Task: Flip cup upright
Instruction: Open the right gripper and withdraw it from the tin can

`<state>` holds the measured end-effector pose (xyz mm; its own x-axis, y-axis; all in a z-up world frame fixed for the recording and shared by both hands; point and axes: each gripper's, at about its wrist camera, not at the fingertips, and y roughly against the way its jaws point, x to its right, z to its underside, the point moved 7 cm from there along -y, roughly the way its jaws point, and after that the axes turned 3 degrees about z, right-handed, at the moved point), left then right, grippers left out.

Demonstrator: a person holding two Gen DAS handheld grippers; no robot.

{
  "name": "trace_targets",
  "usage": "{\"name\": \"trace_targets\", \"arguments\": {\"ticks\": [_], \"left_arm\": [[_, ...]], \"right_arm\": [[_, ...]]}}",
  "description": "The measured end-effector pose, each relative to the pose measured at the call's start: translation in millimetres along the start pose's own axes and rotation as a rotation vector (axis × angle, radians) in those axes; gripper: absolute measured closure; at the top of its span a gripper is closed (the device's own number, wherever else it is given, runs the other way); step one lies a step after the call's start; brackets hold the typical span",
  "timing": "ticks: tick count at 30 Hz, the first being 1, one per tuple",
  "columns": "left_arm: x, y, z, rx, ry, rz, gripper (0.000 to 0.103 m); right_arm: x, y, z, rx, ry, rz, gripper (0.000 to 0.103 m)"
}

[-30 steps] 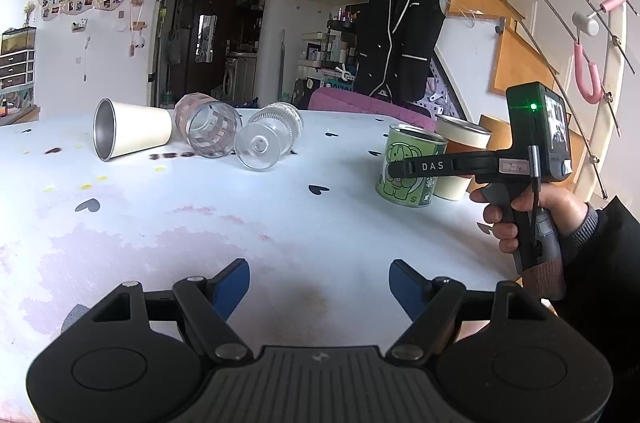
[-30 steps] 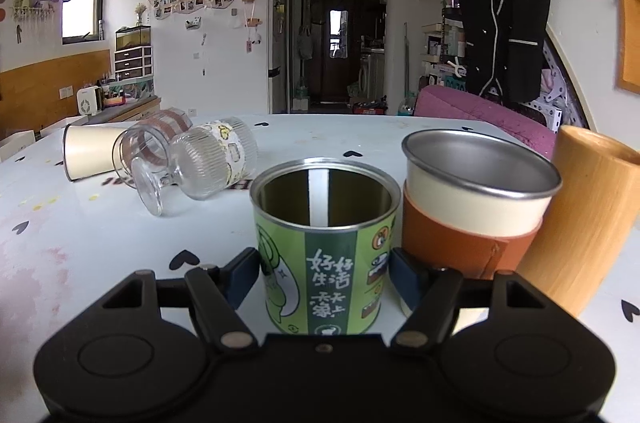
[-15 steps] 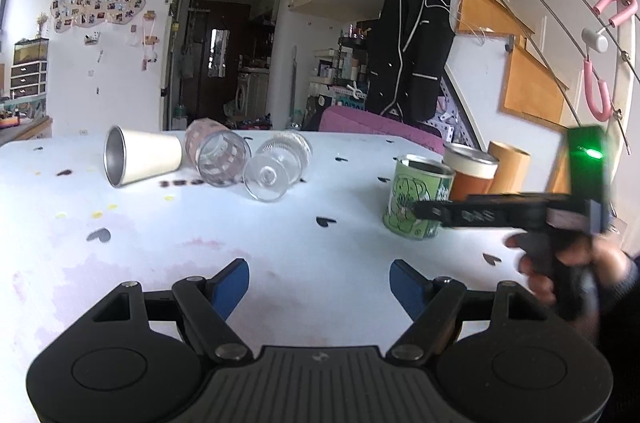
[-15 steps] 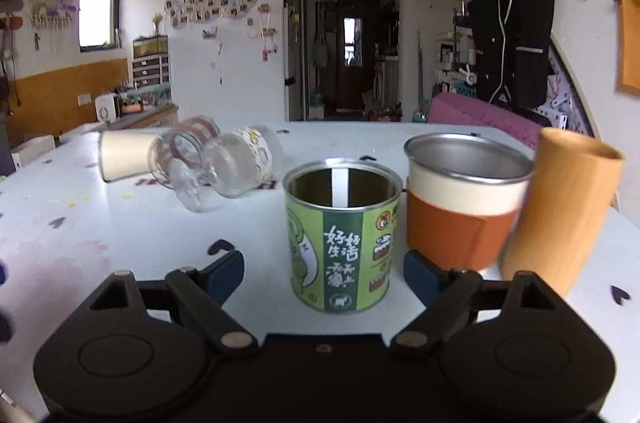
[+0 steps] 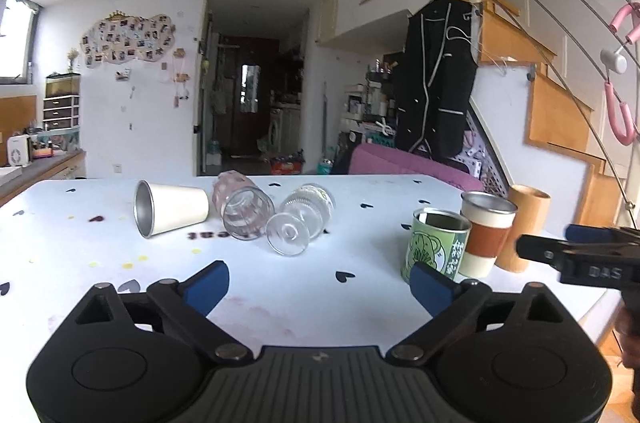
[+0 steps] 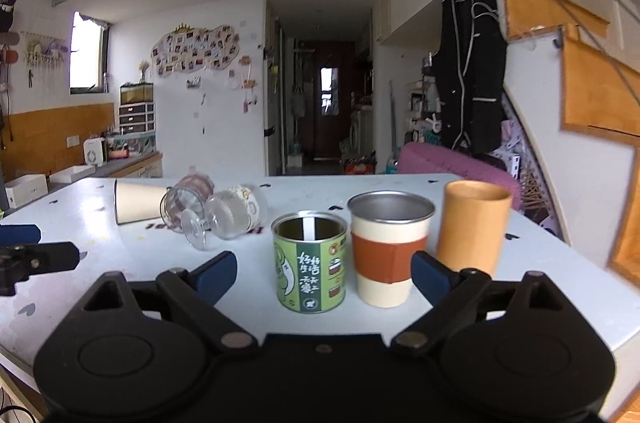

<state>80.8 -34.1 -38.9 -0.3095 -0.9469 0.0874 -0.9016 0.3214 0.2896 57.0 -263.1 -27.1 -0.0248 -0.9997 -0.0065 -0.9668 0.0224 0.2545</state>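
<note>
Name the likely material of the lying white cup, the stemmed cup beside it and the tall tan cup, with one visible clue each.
White cup: probably metal, its inside a dull silver.
Stemmed cup: clear ribbed glass, or perhaps plastic; the table shows through.
Tan cup: likely wood or bamboo, matte and opaque.

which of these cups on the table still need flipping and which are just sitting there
To flip (lying on their sides):
white cup
pink glass
ribbed stemmed glass

Already upright:
green tin
brown-banded cup
wooden cup
</note>
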Motion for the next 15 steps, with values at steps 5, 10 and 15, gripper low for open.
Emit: {"name": "trace_targets", "arguments": {"ticks": [5,10,15], "left_arm": [[7,4,1,0.009,-0.001,-0.023,0.001],[13,6,1,0.010,-0.006,-0.032,0.000],[15,5,2,0.006,-0.009,-0.063,0.000]], "right_arm": [[3,15,-1,0.022,0.012,0.012,0.007],[2,23,0,0.031,0.032,0.025,0.006],[4,26,5,0.020,0.035,0.036,0.002]]}}
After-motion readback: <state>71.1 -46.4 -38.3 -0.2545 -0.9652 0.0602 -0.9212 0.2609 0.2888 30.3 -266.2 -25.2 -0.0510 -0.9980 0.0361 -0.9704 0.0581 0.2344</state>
